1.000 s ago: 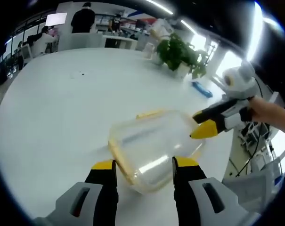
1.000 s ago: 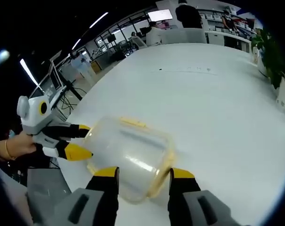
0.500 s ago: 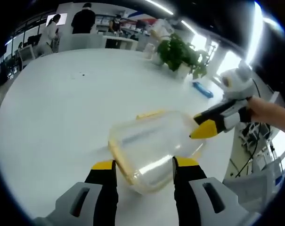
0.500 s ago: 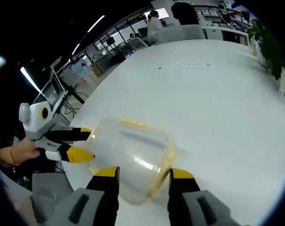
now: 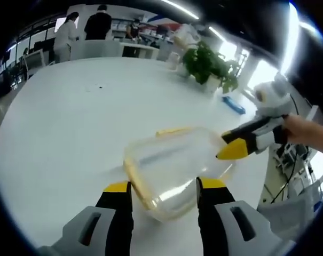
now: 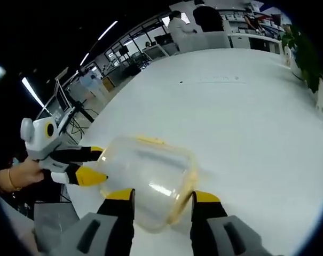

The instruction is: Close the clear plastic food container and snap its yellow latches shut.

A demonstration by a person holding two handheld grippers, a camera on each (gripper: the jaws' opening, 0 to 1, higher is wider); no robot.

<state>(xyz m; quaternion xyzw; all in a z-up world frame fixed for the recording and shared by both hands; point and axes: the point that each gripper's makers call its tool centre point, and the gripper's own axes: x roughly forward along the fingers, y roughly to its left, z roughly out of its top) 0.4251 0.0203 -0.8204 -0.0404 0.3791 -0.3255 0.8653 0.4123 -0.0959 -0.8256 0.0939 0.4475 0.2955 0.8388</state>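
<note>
Table bare; plant far

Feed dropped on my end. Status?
Both grippers open: left, right, flanking container. Container on table, lid on. Nothing in the way.

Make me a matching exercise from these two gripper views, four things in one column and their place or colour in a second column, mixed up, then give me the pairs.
Things:
1. clear container
2. potted plant
3. blue object
4. left gripper

Descriptions:
A. flat on the white table, beyond the container, below the plant in the left gripper view
B. yellow-tipped jaws either side of the container's near end
C. see-through, yellow-trimmed
D. green leaves, table's far edge

Pairs: 1-C, 2-D, 3-A, 4-B
</note>
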